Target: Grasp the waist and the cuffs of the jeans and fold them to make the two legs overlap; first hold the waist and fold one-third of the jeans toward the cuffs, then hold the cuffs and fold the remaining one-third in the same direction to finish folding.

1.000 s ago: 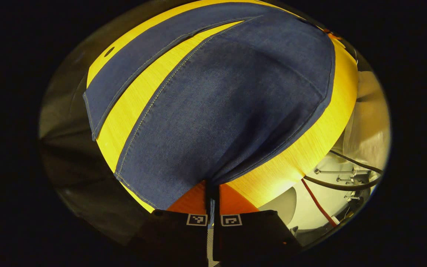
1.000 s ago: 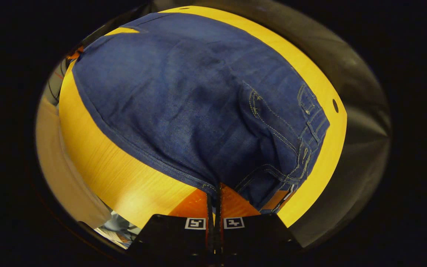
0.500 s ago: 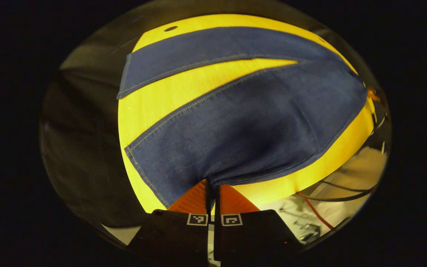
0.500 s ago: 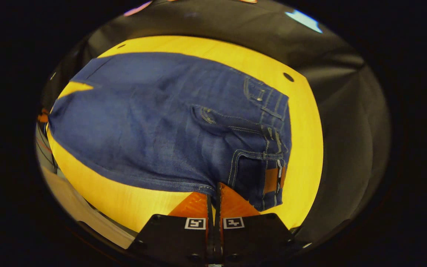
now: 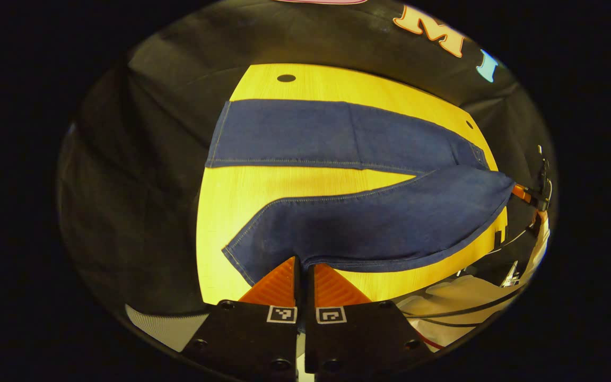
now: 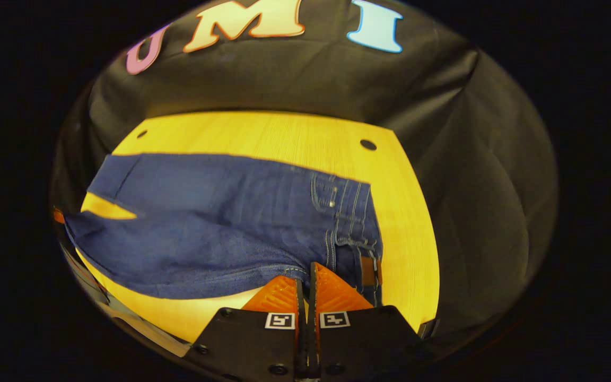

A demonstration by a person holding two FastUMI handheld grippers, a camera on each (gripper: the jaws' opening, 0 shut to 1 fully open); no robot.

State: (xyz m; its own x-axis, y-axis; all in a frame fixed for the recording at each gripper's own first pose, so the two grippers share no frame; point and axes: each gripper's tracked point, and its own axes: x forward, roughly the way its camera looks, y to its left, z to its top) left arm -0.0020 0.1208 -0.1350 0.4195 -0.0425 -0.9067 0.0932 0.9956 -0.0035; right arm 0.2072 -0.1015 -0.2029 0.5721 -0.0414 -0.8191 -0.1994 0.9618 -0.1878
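Dark blue jeans (image 5: 369, 228) lie across a yellow wooden table (image 5: 252, 191). In the left gripper view my left gripper (image 5: 302, 263) is shut on the near leg's edge close to its cuff, and that leg hangs raised off the table. The far leg (image 5: 332, 135) lies flat behind it. In the right gripper view my right gripper (image 6: 306, 269) is shut on the jeans (image 6: 204, 233) at the near side of the waist, beside the belt loops and a brown patch (image 6: 369, 270). The other gripper (image 5: 531, 193) shows small at the far right of the left gripper view.
Black cloth walls (image 6: 470, 175) close the table's far and side edges. Two small round holes (image 6: 368, 144) mark the tabletop's far corners. Cables and pale gear (image 5: 475, 297) lie beyond the table's near edge in the left gripper view.
Both grippers have risen and tilted up while holding the jeans: the near leg and waist edge have lifted off the table, and the booth wall has come into both views.
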